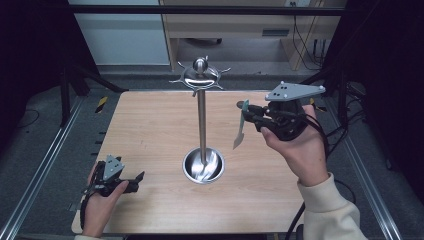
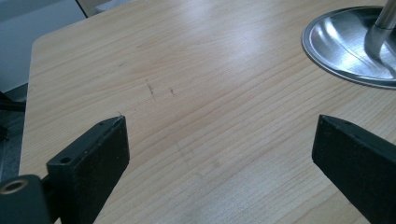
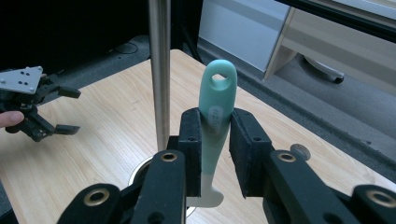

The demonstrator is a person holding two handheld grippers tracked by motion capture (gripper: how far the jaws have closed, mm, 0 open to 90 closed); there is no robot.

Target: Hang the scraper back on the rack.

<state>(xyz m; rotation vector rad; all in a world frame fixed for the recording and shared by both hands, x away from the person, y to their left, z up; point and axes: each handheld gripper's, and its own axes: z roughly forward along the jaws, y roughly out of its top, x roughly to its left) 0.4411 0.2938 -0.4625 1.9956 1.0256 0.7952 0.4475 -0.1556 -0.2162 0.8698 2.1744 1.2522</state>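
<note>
Nearest the person, at about seven o'clock on the wooden table (image 1: 150,125), the left gripper (image 1: 134,181) rests low over the tabletop in the left hand (image 1: 100,202). Its jaws stand wide apart with bare wood between them; in the left gripper view the round steel base (image 2: 345,46) lies just beyond, at about two o'clock from the jaws.

At the table's centre stands the metal stand (image 1: 202,125): a shallow round dish at the bottom, a thin upright pole, and a domed cap with hooks spreading around it at the top, toward twelve o'clock.

At about two o'clock from the dish, the right gripper (image 1: 248,114) is held above the table in the right hand (image 1: 295,145), jaws pointing toward the pole. They are clamped on the handle of a teal-handled utensil (image 1: 240,126), which hangs near the pole without touching it. In the right gripper view the handle, with its hanging hole, rises above the pads (image 3: 191,135), and the pale end drops below them.
</note>
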